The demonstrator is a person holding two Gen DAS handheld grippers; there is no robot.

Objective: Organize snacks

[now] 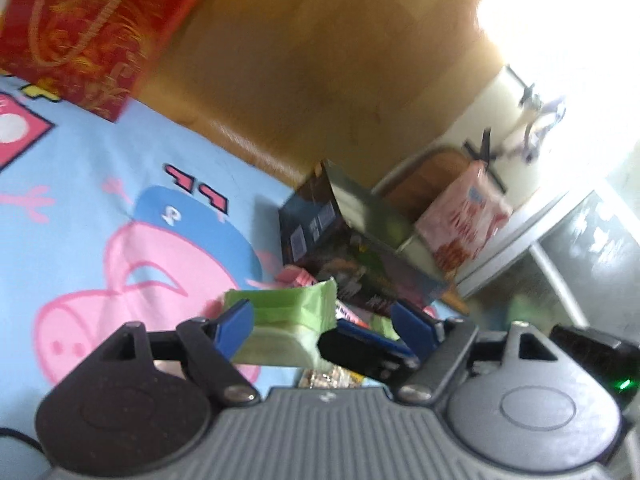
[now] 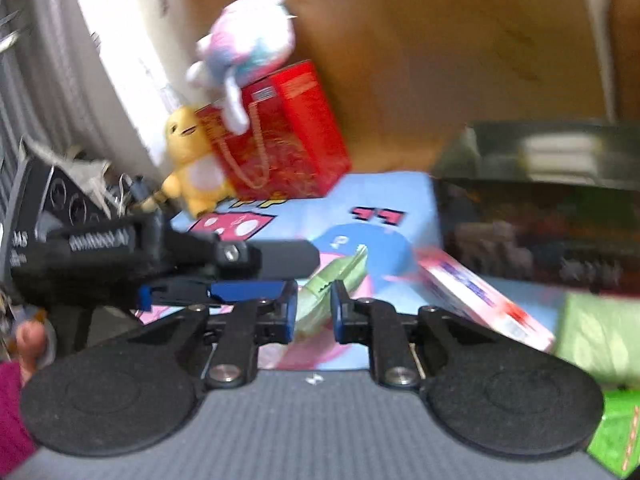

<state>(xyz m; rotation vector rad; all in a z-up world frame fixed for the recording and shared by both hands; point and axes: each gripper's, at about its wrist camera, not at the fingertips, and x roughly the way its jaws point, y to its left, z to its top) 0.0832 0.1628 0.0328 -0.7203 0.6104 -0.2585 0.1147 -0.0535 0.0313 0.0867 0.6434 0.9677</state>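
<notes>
We work over a light blue cartoon-pig bedsheet (image 1: 80, 184) against a wooden headboard, a red gift bag (image 2: 288, 132) standing at the back. Our right claw (image 2: 314, 310) is pinched narrow on a green foil snack packet (image 2: 332, 284); the left claw (image 1: 324, 320) stands wide around the same packet (image 1: 280, 320), its left pad touching the wrapper, the far pad clear. We judge this a handover or lift. Next we must carry it to the dark open cardboard box (image 1: 360, 232) close ahead, without crushing it.
</notes>
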